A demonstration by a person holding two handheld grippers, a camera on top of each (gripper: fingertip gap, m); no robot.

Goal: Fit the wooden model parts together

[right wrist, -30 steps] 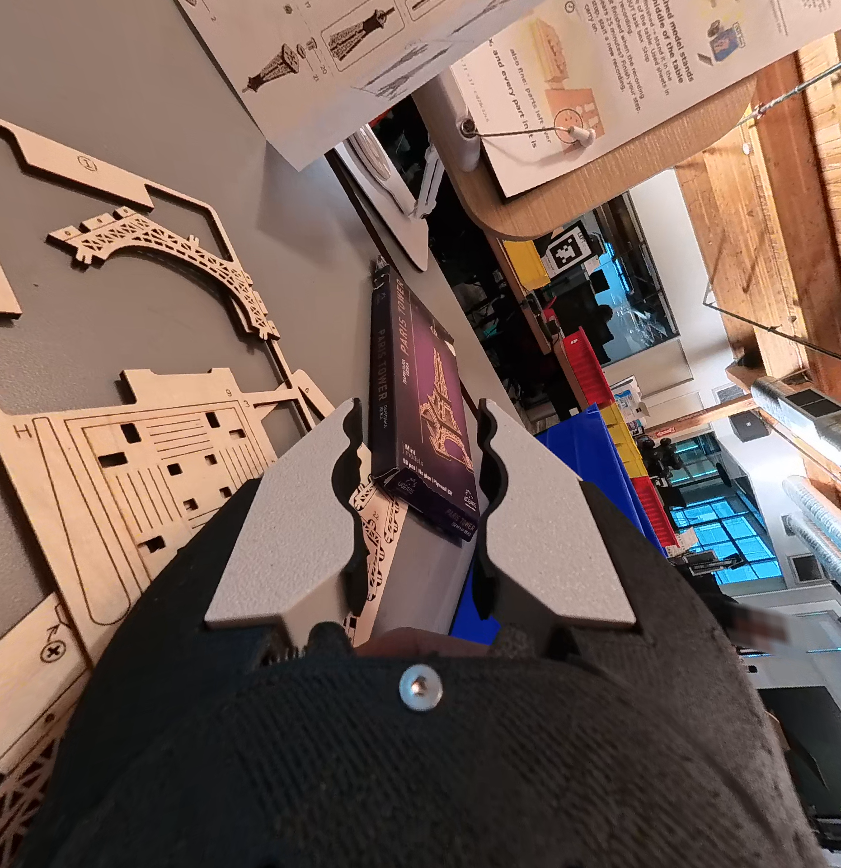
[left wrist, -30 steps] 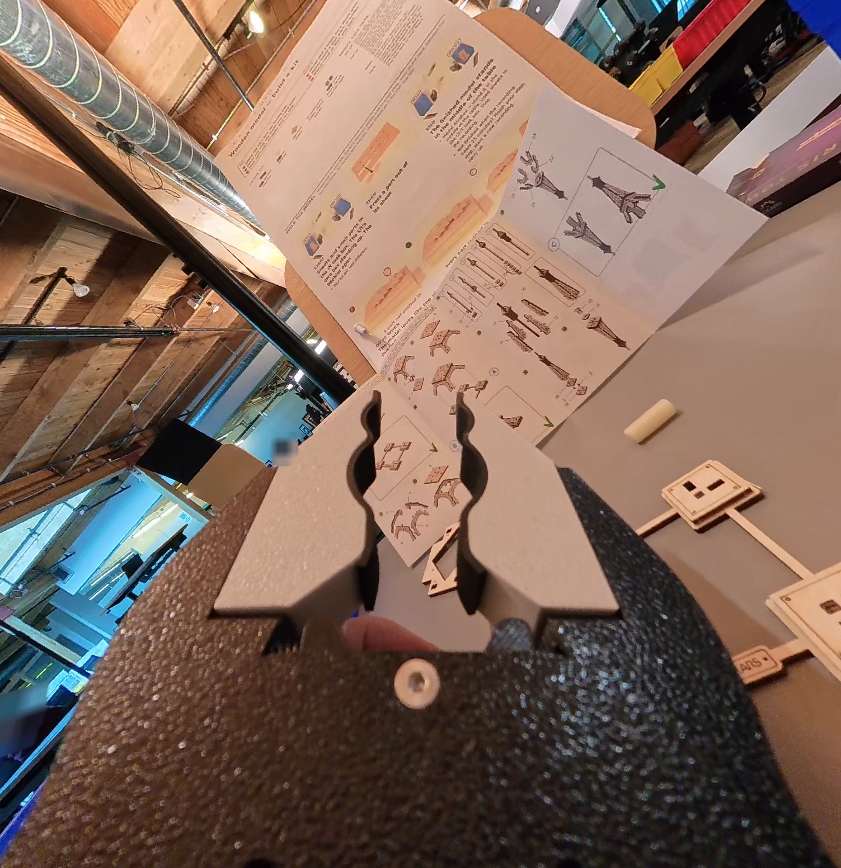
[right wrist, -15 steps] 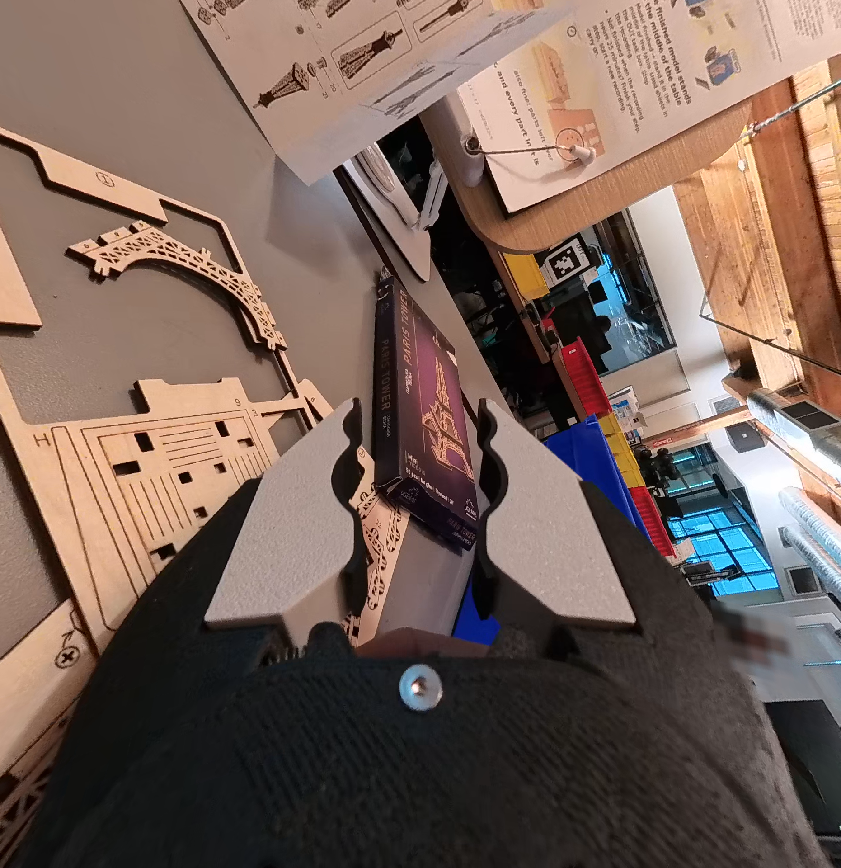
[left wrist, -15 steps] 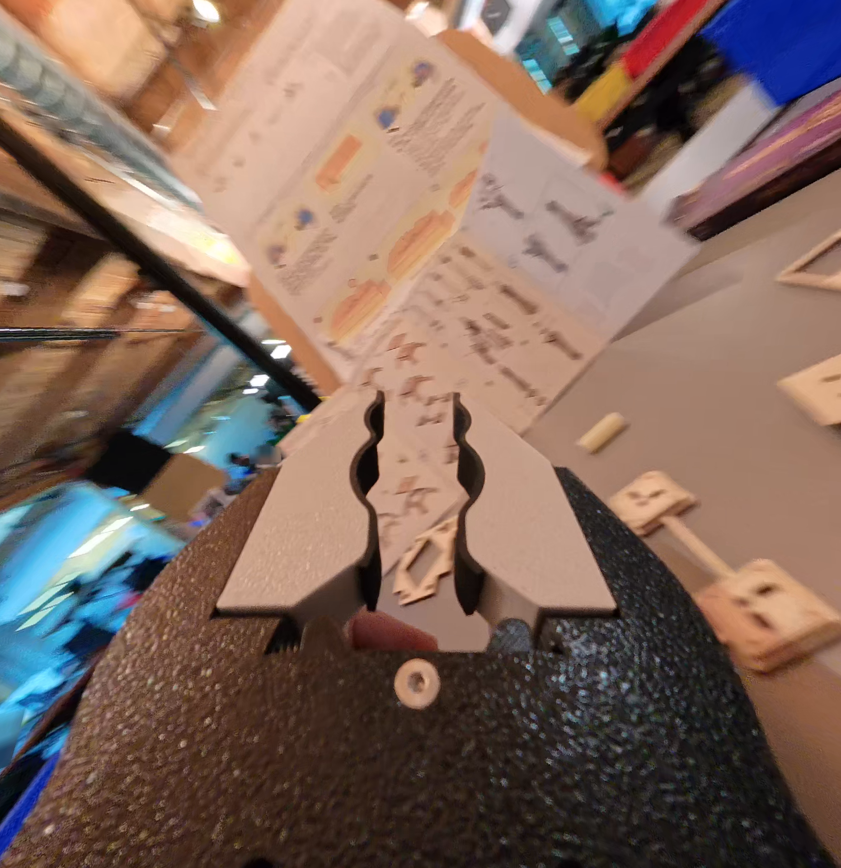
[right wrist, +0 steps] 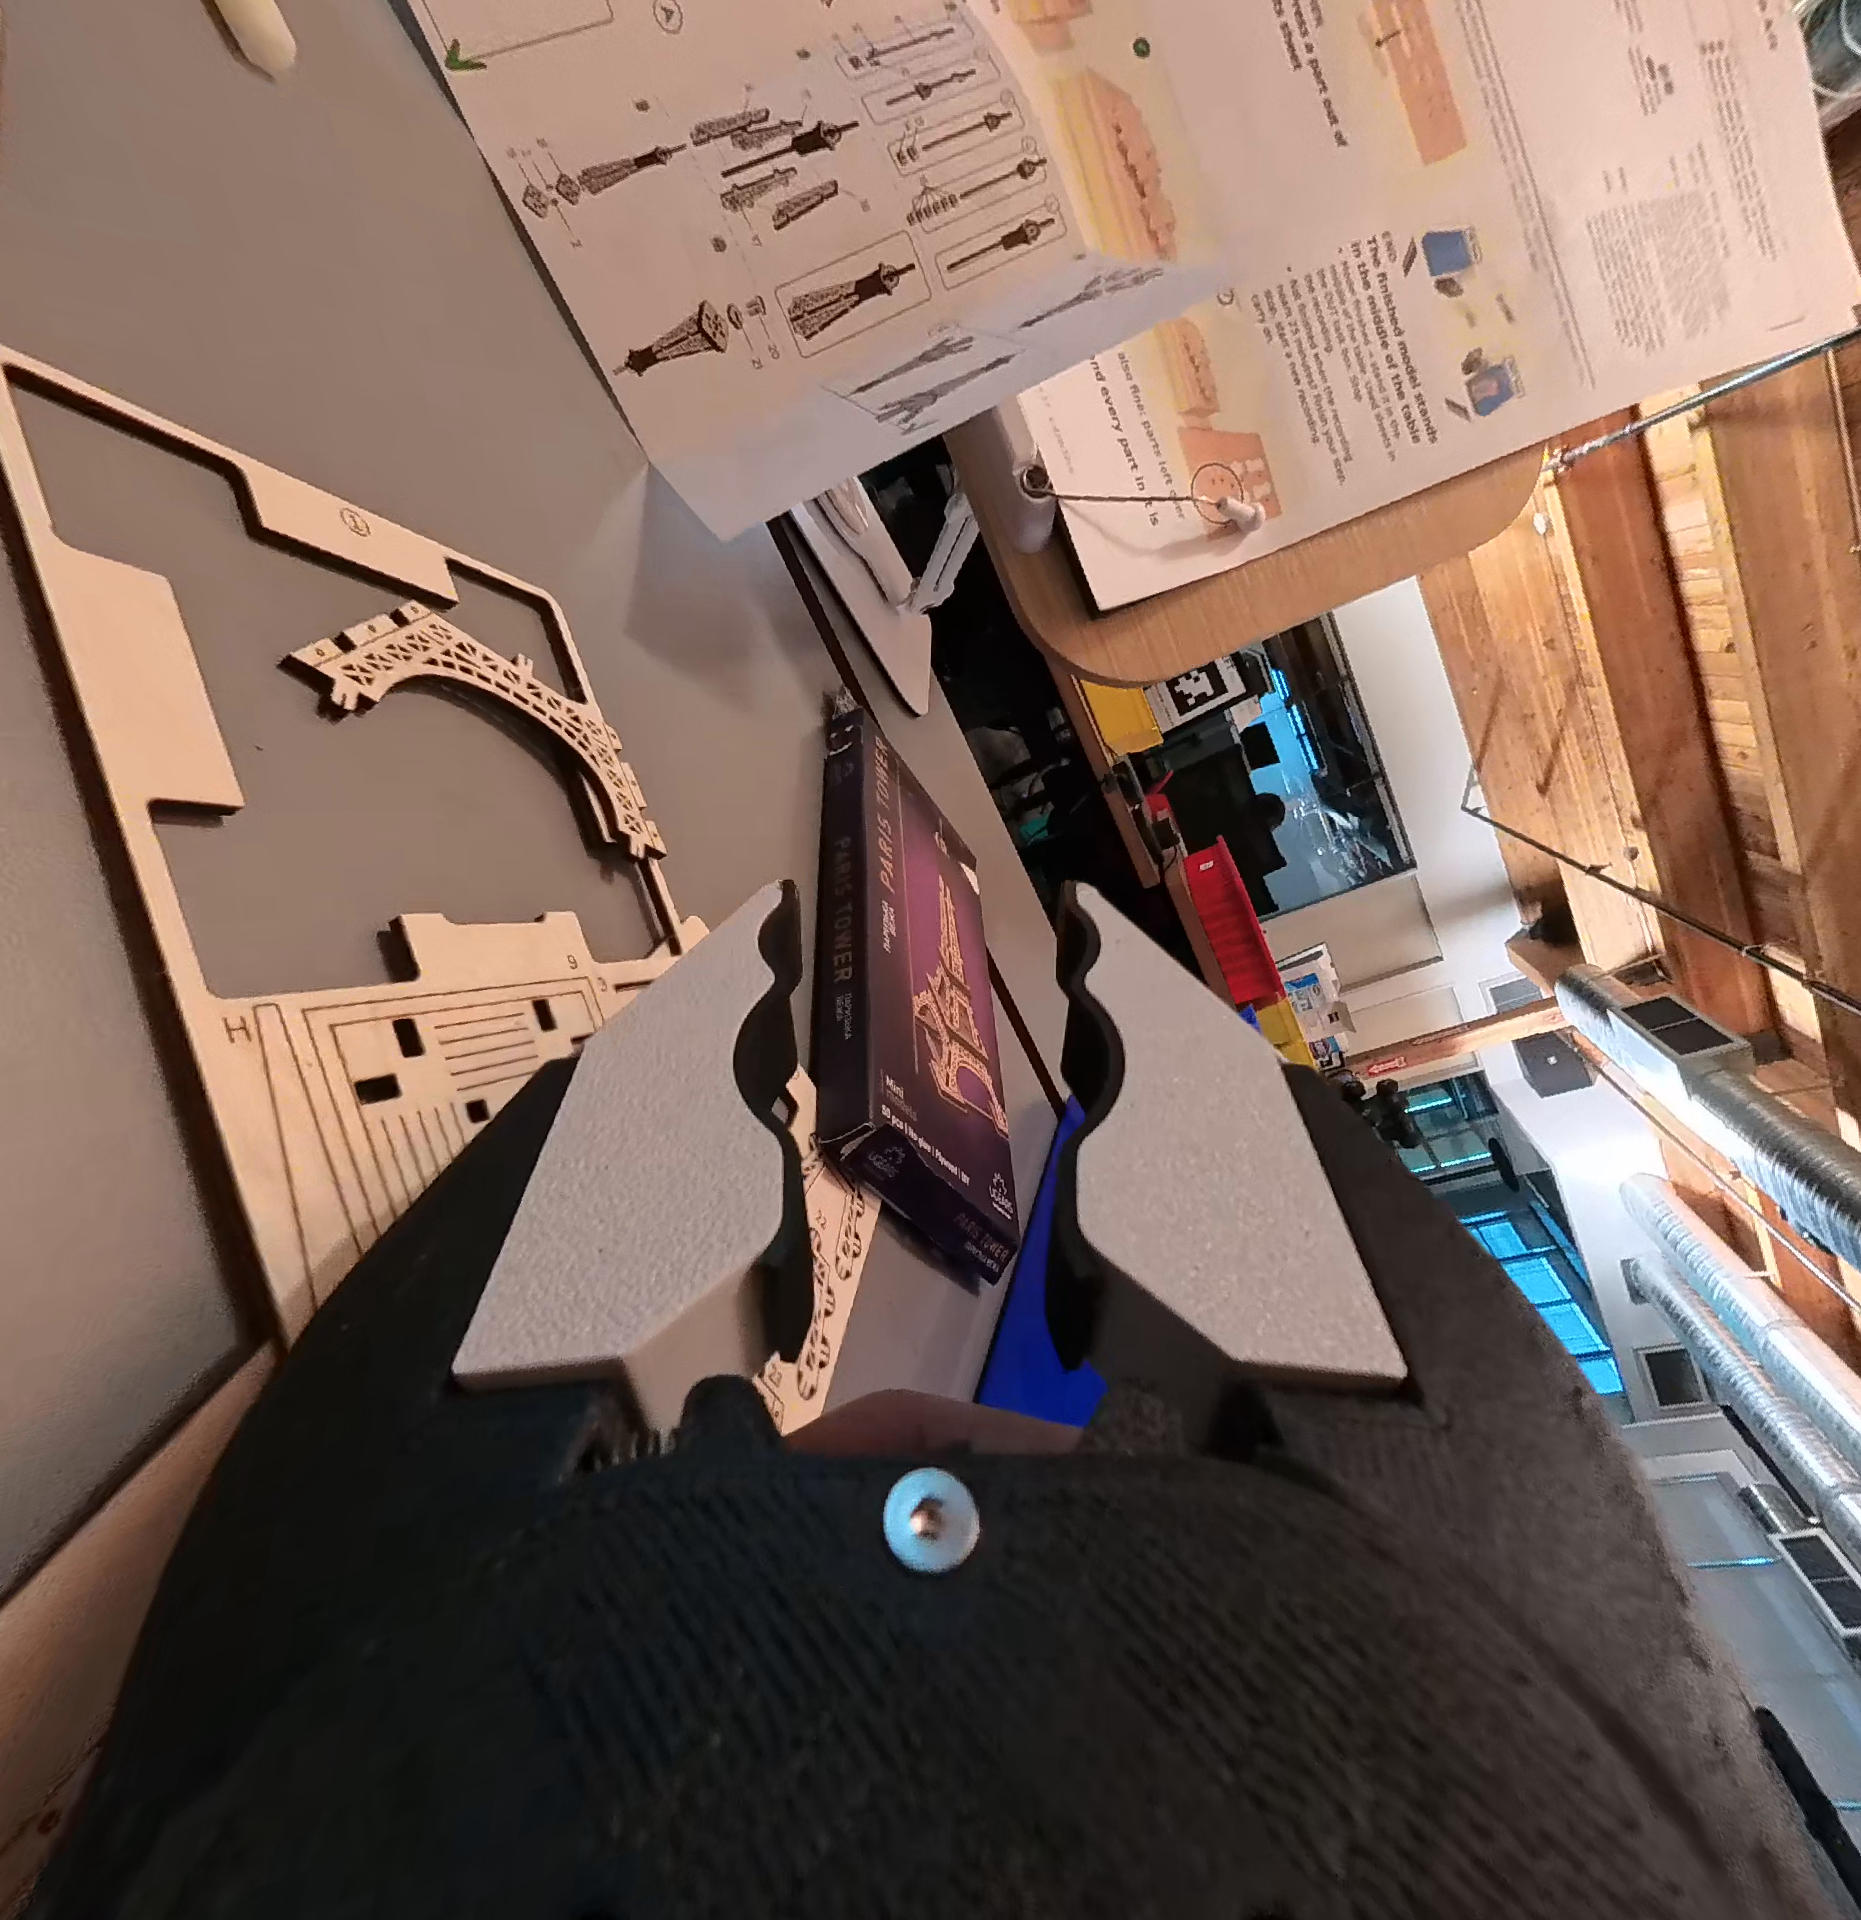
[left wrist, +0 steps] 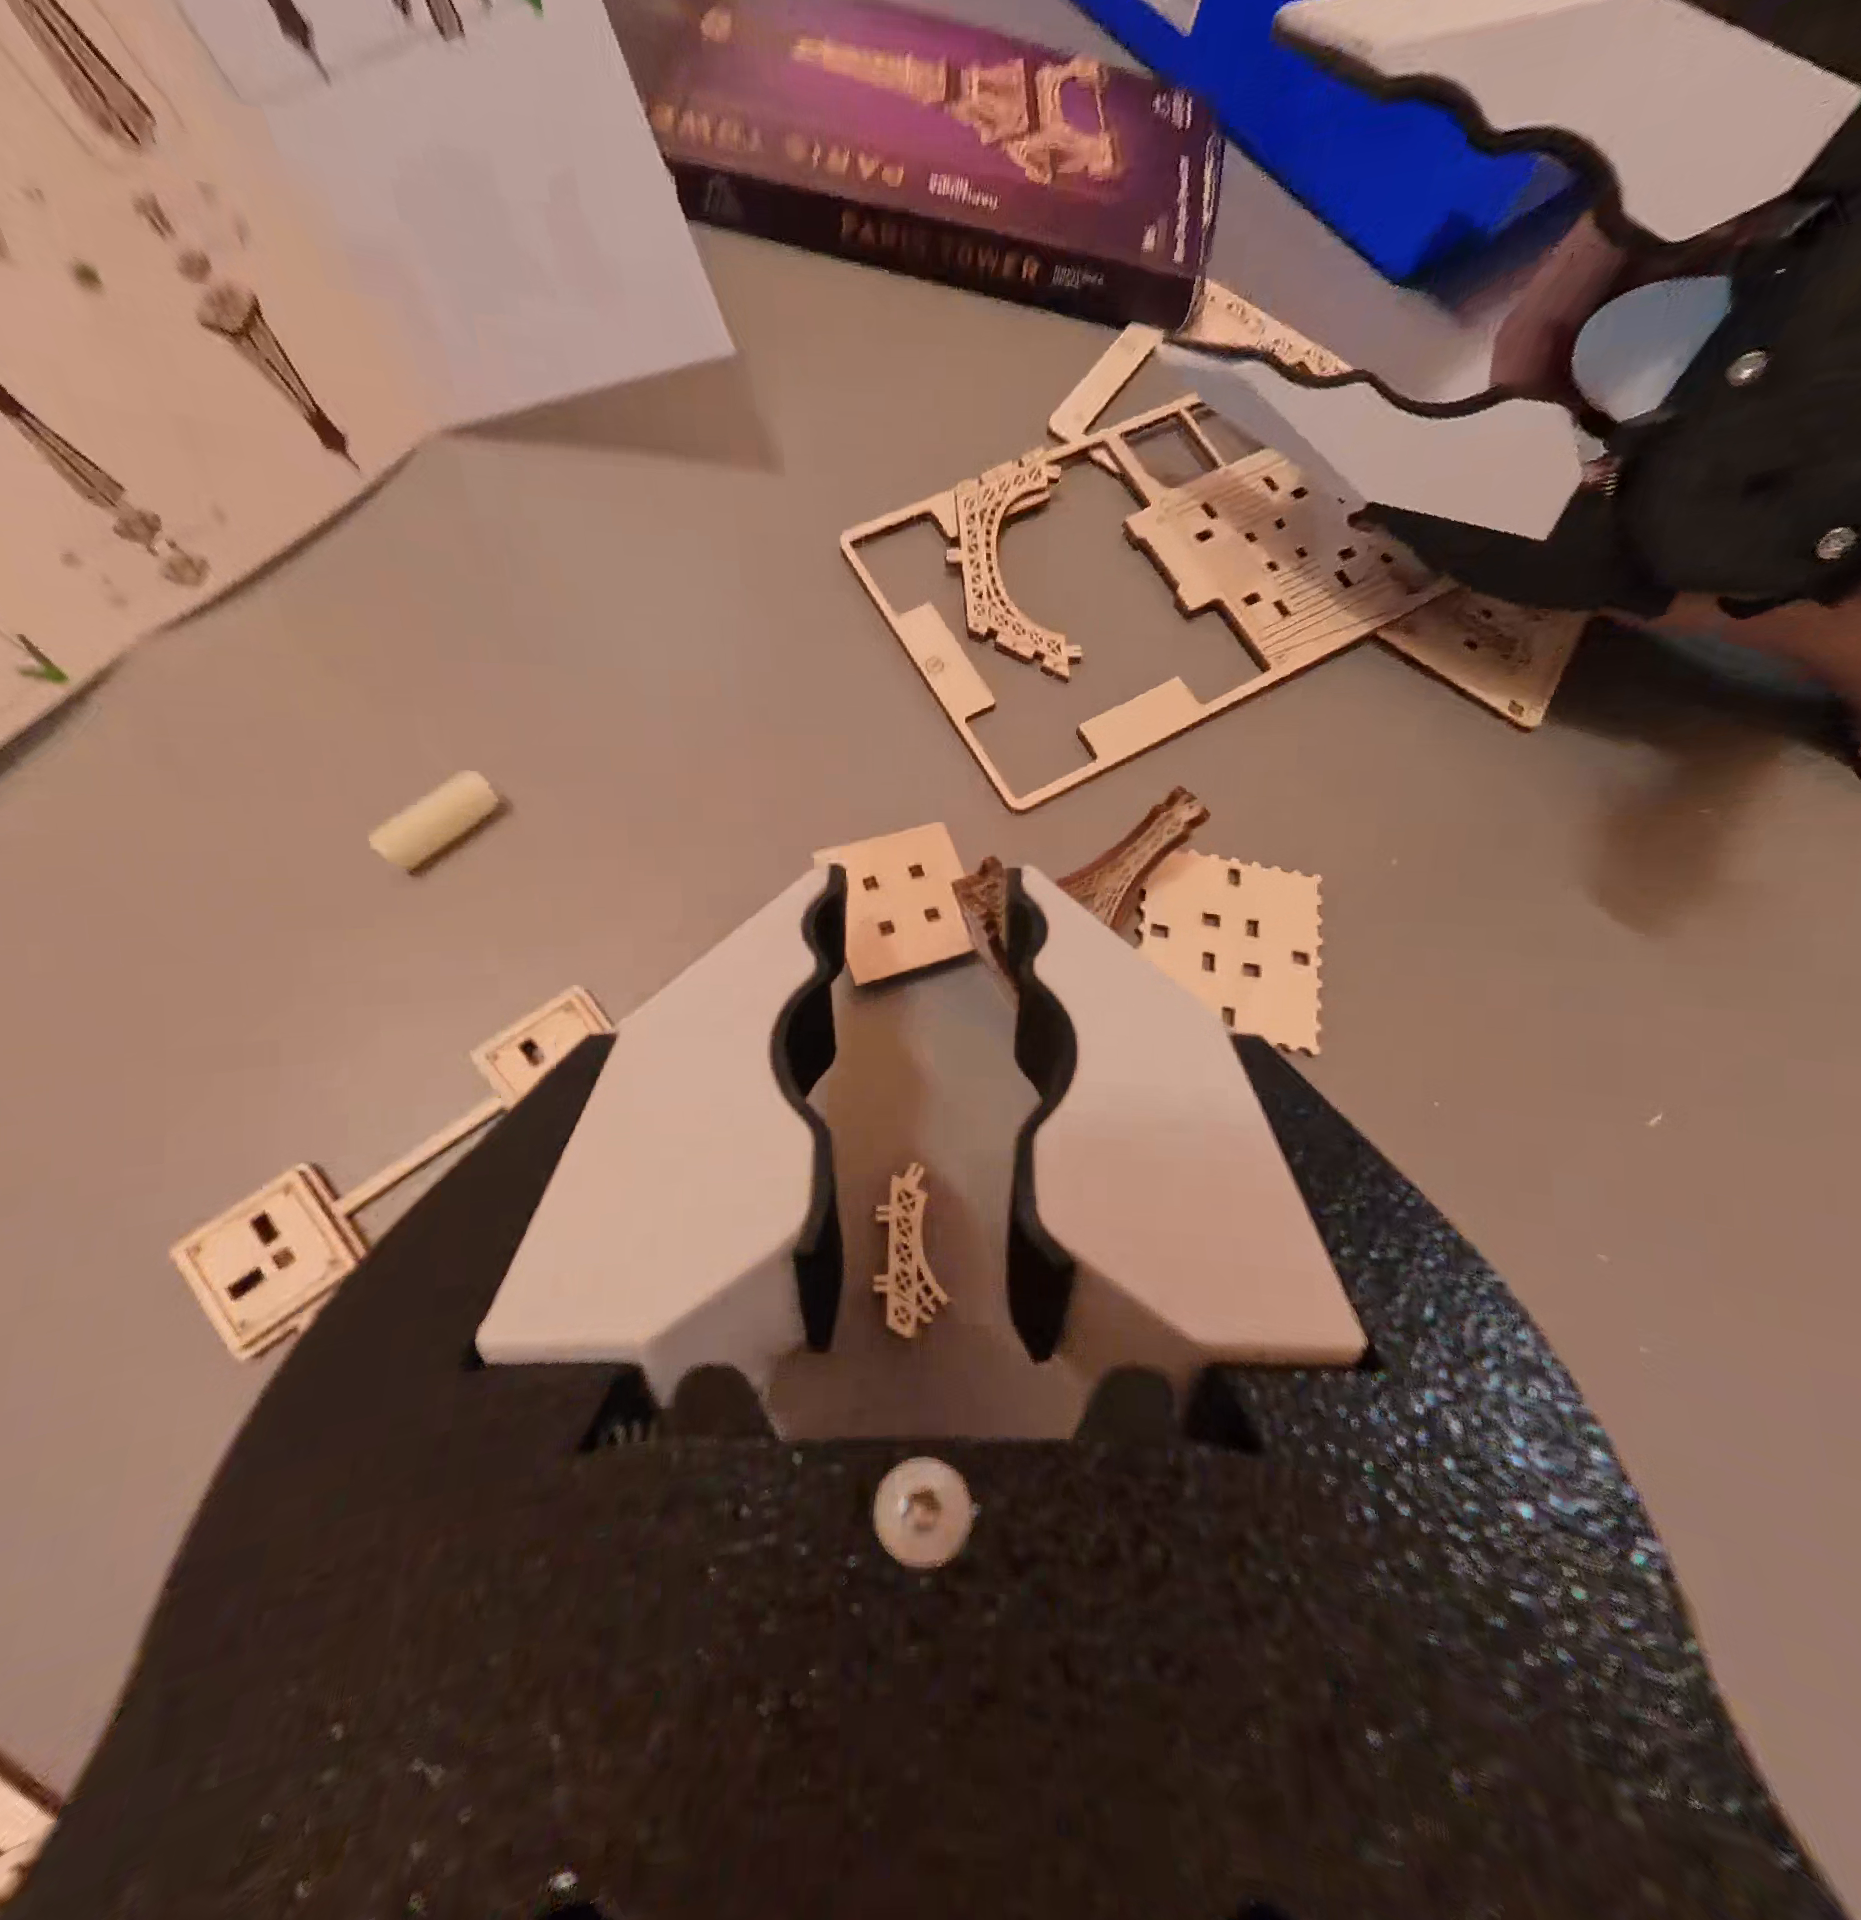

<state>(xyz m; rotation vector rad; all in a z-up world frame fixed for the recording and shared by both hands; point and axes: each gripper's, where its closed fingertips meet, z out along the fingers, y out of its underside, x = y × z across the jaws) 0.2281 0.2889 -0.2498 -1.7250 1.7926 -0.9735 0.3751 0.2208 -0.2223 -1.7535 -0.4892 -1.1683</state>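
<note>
My left gripper (left wrist: 924,888) points down at the grey table and is open, with nothing pressed between its pads. Just past its tips lies a small square wooden plate with four holes (left wrist: 905,914). A dark brown lattice piece (left wrist: 986,914) stands beside the right fingertip. A larger notched square plate (left wrist: 1232,945) with a brown lattice leg (left wrist: 1144,847) lies to the right. A small lattice arc (left wrist: 910,1252) lies on the table between the fingers. My right gripper (right wrist: 931,904) is open and empty over a wooden parts sheet (right wrist: 126,727) that holds a lattice arch (right wrist: 490,675). Its fingers (left wrist: 1425,468) show at the left wrist view's top right.
A purple model box (left wrist: 936,135) lies at the back, also in the right wrist view (right wrist: 905,987). Instruction sheets (left wrist: 178,312) stand on the left. A cream stick (left wrist: 438,821) and small square parts on a sprue (left wrist: 266,1257) lie left. A blue bin (left wrist: 1373,156) is behind. The gap from one gripper's tips to the other's is roughly 15 centimeters. From the left gripper's tips to the larger notched square plate (left wrist: 1232,945) is close to 7 centimeters.
My left gripper has swung from facing the instruction sheets down to the loose parts on the table, still open. My right gripper has shifted only slightly and stays open.
</note>
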